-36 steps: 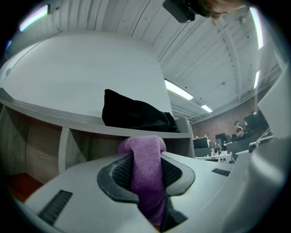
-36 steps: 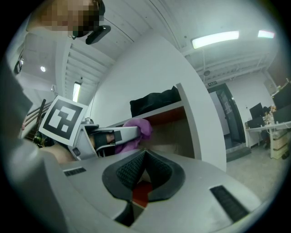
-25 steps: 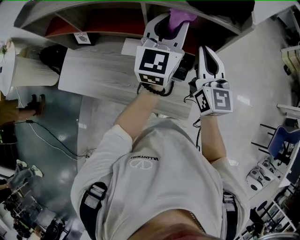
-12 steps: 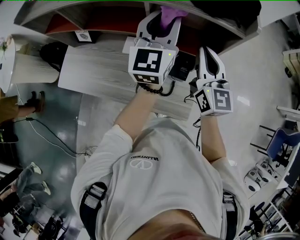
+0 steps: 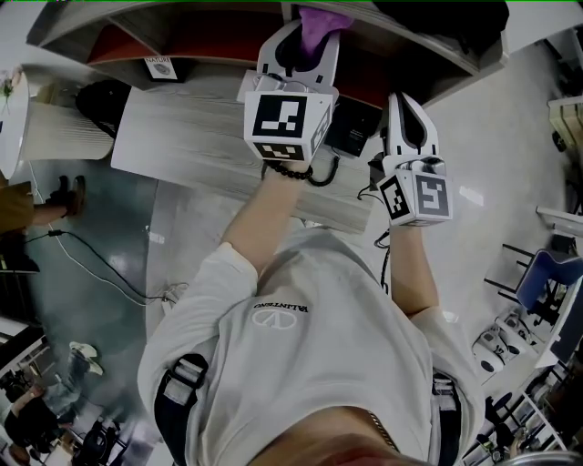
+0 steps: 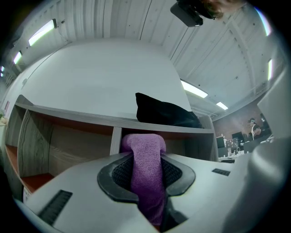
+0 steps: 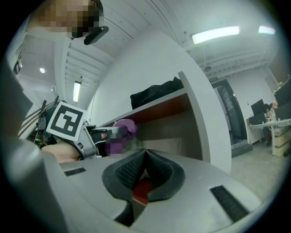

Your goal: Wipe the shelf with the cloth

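Note:
My left gripper (image 5: 305, 36) is shut on a purple cloth (image 5: 319, 20), whose free end pokes up toward the open shelf unit (image 5: 209, 20). In the left gripper view the cloth (image 6: 145, 173) stands clamped between the dark pads, level with the shelf's upright divider (image 6: 116, 141). My right gripper (image 5: 405, 107) hangs to the right, lower than the left, shut with nothing in it. The right gripper view shows its jaws (image 7: 144, 169) pressed together, the cloth (image 7: 123, 132) at the left and the red-brown shelf compartment (image 7: 168, 116) ahead.
A black bag (image 6: 166, 114) lies on top of the shelf unit. A pale wood-grain table (image 5: 200, 150) stands below the shelf, with a black box (image 5: 353, 127) at its right end. A white cylinder (image 5: 36, 127) sits at the left.
My left gripper has carried the cloth up and slightly left, closer to the shelf. The right gripper has stayed where it was.

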`<action>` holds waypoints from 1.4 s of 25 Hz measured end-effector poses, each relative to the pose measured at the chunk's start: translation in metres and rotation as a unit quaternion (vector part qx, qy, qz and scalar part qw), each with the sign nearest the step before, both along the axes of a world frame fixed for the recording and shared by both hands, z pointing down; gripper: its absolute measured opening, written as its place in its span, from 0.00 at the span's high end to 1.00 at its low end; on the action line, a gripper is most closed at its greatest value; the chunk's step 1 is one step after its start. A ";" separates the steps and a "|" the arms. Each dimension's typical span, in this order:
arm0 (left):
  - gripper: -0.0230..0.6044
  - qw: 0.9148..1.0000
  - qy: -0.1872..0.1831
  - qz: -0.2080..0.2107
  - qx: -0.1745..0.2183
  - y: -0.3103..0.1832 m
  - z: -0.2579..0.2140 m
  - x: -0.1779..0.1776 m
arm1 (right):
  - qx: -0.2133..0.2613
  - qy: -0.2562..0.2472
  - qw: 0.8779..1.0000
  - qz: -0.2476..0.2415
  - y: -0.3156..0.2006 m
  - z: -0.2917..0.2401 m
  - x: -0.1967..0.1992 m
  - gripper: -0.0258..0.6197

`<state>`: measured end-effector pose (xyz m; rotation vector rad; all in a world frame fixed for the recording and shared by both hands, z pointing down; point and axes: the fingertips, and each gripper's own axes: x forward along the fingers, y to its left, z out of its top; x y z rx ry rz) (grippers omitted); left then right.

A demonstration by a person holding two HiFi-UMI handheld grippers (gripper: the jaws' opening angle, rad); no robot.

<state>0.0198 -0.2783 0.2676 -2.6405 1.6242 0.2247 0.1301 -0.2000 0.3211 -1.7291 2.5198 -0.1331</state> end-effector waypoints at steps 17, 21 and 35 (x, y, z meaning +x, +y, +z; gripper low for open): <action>0.80 1.000 -0.015 0.003 -0.026 -0.001 0.034 -0.003 | -0.017 0.003 1.000 -0.002 -0.003 0.015 -0.008 0.96; 0.80 0.999 -0.018 0.004 -0.027 0.000 0.038 -0.004 | -0.019 0.004 1.000 -0.001 -0.002 0.018 -0.008 0.96; 0.80 0.999 -0.028 0.005 -0.042 0.000 0.064 -0.006 | -0.029 0.007 1.000 0.006 -0.002 0.030 -0.005 0.96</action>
